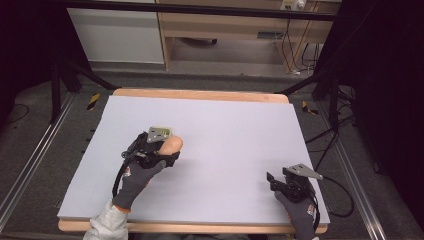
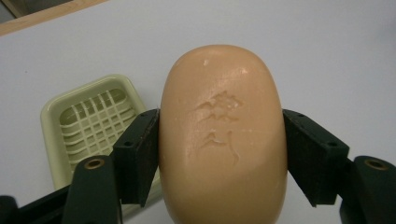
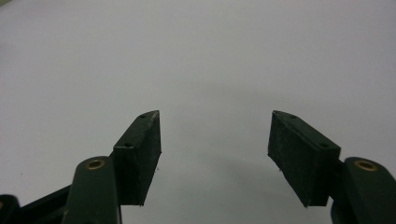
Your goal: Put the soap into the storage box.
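Soap bar (image 2: 223,135) pinched between left gripper (image 2: 223,156) pads, frame centre; soap dish (image 2: 88,126) lower left; right gripper (image 3: 215,154) spread, empty.

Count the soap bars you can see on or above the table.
1. The soap is clamped between the jaws of the left gripper, beside the soap dish at the table's left side. None shows in the dish.

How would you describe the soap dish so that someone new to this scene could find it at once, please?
Start at the white table and go to the left gripper, whose fingers clamp a peach soap bar. Just beyond lies the soap dish: pale green, rectangular, with a slatted grid floor.
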Demonstrator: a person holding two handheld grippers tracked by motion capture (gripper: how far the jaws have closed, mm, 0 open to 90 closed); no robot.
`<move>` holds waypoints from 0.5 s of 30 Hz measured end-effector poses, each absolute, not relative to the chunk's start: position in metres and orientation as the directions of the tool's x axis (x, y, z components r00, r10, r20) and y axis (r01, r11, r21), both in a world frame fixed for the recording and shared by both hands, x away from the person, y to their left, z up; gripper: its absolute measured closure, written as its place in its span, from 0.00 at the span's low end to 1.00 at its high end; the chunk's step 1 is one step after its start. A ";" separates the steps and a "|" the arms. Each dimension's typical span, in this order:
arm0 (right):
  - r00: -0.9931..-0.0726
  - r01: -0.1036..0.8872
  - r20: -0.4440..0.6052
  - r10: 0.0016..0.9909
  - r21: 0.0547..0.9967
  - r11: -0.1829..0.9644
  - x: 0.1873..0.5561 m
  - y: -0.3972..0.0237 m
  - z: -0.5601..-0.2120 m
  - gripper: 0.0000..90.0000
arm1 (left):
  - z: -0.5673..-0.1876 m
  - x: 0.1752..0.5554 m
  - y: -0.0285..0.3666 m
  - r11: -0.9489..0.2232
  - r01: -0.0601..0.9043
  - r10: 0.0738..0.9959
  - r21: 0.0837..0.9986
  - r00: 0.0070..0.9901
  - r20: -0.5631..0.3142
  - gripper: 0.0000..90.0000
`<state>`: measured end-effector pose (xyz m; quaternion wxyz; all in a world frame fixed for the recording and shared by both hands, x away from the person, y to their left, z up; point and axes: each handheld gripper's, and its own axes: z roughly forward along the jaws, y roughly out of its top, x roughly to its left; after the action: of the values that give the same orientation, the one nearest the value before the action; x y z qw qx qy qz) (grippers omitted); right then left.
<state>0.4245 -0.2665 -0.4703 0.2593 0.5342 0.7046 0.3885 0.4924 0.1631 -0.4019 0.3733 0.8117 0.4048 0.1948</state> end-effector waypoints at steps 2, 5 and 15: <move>-0.295 0.547 0.038 0.955 0.826 0.136 0.425 -0.267 -0.471 0.39 | -0.401 0.495 0.165 -0.388 0.514 0.808 0.765 0.589 0.014 0.35; -0.295 0.548 0.037 0.955 0.825 0.137 0.425 -0.267 -0.471 0.39 | -0.400 0.499 0.167 -0.380 0.517 0.814 0.767 0.580 0.013 0.35; -0.298 0.547 0.037 0.954 0.826 0.139 0.425 -0.266 -0.471 0.39 | -0.402 0.510 0.176 -0.371 0.537 0.833 0.757 0.553 0.016 0.35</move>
<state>0.4250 -0.2659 -0.4707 0.2638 0.5307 0.7069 0.3860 0.5098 0.1763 -0.4017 0.3637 0.8026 0.4269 0.2034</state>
